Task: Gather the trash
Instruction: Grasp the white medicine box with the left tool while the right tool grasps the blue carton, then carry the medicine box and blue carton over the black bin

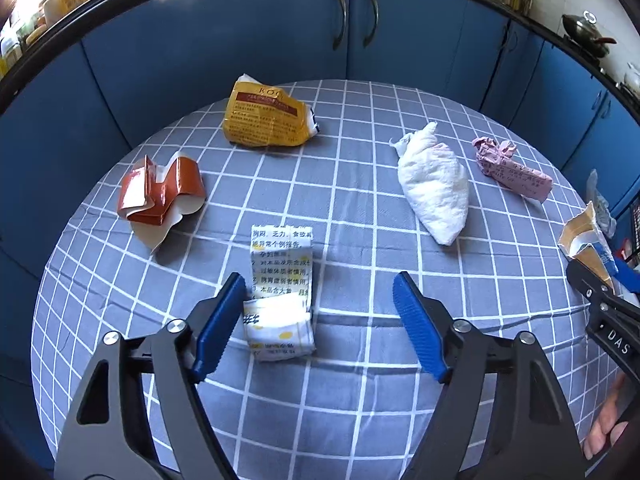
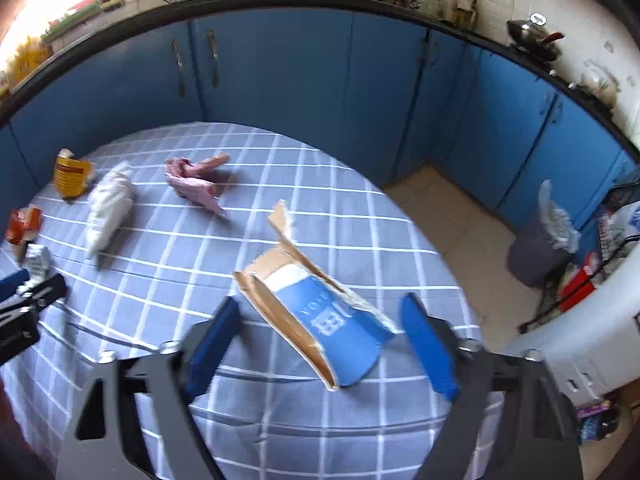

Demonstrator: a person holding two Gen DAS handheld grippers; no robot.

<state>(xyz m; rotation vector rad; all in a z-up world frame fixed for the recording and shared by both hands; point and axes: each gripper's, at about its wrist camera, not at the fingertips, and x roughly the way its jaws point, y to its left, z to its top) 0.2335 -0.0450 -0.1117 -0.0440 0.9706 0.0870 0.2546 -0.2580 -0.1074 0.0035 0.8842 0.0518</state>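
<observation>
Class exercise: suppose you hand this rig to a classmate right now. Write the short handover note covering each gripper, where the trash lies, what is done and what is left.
Left gripper: jaws open, straddling the folded printed leaflet on the checked tablecloth, not yet closed on it.
Right gripper: jaws open around the torn blue carton; whether the carton is gripped is unclear.
On the table: yellow packet, crumpled orange-red wrapper, white tissue wad, pink crumpled paper.
A lined bin stands on the floor to the right of the table.
Done: nothing visibly binned.
Left: all six pieces.
</observation>
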